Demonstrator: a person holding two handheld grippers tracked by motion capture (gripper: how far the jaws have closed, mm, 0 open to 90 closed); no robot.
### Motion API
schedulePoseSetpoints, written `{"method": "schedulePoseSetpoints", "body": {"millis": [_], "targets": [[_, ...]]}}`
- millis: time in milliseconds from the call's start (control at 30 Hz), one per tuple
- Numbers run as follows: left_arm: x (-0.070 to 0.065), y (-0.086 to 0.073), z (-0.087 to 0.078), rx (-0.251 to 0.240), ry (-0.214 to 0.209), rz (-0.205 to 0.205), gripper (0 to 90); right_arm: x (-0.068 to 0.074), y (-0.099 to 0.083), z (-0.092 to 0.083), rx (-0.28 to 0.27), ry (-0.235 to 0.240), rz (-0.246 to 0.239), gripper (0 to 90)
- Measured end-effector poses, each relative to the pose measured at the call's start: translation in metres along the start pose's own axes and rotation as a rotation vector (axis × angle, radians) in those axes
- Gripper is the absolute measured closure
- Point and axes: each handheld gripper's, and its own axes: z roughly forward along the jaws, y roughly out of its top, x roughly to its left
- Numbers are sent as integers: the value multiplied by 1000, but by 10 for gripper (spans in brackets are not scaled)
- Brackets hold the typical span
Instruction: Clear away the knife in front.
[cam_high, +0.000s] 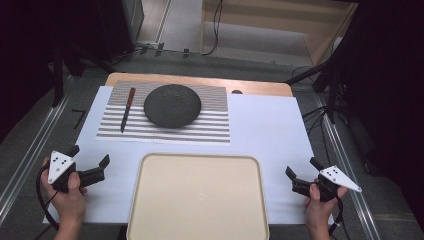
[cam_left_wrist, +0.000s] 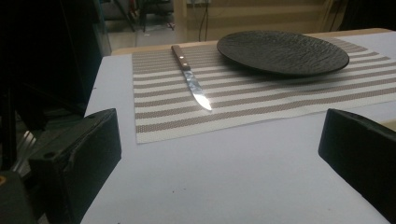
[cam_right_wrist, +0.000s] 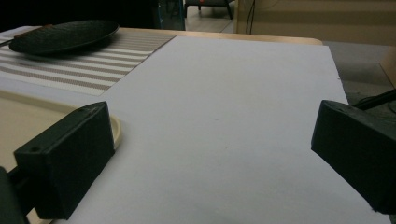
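Knife (cam_high: 127, 109), wooden handle, lying flat on the striped placemat (cam_high: 210, 127) just left of the dark plate (cam_high: 172, 105), well apart from both tongs. Left tongs (cam_high: 90, 162) and right tongs (cam_high: 300, 172): jaws wide, empty, flanking the cream tray (cam_high: 150, 200). Risks, as I judge them: thin blade slipping from a flat pinch; placemat dragging; plate nudged on approach.

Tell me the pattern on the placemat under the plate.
Brown and white stripes on the placemat, clearest in the left gripper view.
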Motion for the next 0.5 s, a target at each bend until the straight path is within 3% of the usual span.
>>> {"method": "schedulePoseSetpoints", "body": {"millis": [333,500], "targets": [[1,4,-5,-27,5,-33,0,3,0,3,-1,11,-39,0],[-3,13,-7,-37,-8,-16,0,4,0,4,1,13,-41,0]]}}
